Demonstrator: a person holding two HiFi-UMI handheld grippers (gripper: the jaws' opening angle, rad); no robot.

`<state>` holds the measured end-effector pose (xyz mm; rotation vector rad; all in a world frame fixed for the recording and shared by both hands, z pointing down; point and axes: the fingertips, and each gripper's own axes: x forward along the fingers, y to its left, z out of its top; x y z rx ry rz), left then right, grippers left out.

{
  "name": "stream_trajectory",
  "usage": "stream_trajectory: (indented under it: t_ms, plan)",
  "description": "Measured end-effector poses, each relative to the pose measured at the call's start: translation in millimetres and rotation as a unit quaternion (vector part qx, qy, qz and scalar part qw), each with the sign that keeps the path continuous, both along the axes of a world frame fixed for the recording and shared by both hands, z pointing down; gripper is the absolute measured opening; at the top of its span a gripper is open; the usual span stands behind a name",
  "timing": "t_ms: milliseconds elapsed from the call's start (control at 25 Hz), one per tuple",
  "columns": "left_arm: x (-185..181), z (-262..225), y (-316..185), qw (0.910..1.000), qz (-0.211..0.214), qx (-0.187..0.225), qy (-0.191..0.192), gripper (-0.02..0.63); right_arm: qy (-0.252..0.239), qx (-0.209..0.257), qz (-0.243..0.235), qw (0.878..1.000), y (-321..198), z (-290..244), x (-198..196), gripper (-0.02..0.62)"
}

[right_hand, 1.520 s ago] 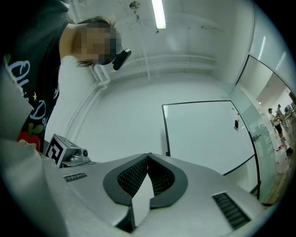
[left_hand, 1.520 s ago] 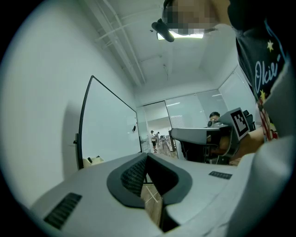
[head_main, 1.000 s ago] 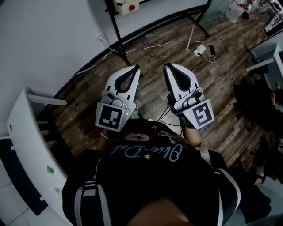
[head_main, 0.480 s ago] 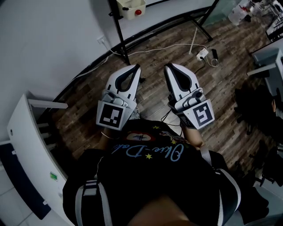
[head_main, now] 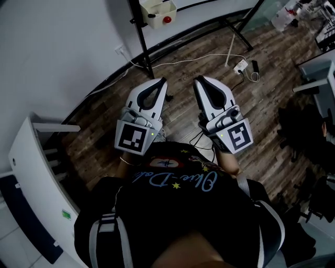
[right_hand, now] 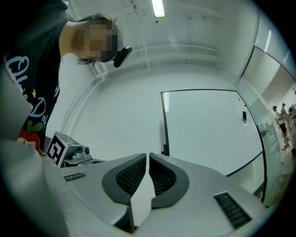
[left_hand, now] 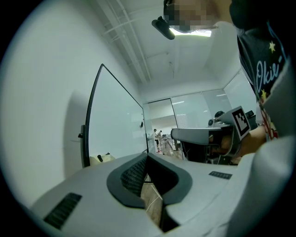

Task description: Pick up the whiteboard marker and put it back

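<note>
Empty grippers before our chest.
We hold our left gripper [head_main: 161, 81] level, jaws closed on nothing; beside it our right gripper [head_main: 198, 79] tilts slightly up, likewise closed and empty. The likely whiteboard marker [head_main: 166, 19], red-tipped, sits in the cream tray [head_main: 151, 10] ahead.

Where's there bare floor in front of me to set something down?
Bare floor between the black stand leg and the power strip, short of the white cable. Crowded at right by dark furniture, at left by the white cabinet.
</note>
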<state>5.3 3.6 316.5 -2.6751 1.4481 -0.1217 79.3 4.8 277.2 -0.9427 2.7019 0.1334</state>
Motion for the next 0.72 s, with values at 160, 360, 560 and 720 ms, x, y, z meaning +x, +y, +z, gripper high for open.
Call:
stream_trajectory:
  t_ms: [160, 360, 560, 720]
  plan:
    - [-4.3, 0.2, -12.0, 1.0, 0.0, 0.0, 0.003, -0.003, 0.003, -0.004, 0.0, 1.0, -11.4, 2.6, -3.8, 0.034]
    - [-6.6, 1.5, -23.7, 1.0, 0.001, -0.001, 0.003, -0.003, 0.008, -0.002, -0.001, 1.0, -24.0, 3.2, -7.9, 0.041]
    - [-8.5, 3.8, -38.2, 0.9999, 0.008, -0.008, 0.004, -0.003, 0.014, -0.004, 0.001, 1.0, -37.7, 4.4, -12.3, 0.043]
    - [-11.7, 0.9, -52.4, 0.9999, 0.015, -0.004, 0.007, -0.003, 0.017, -0.002, 0.006, 1.0, -49.8, 2.7, -17.2, 0.045]
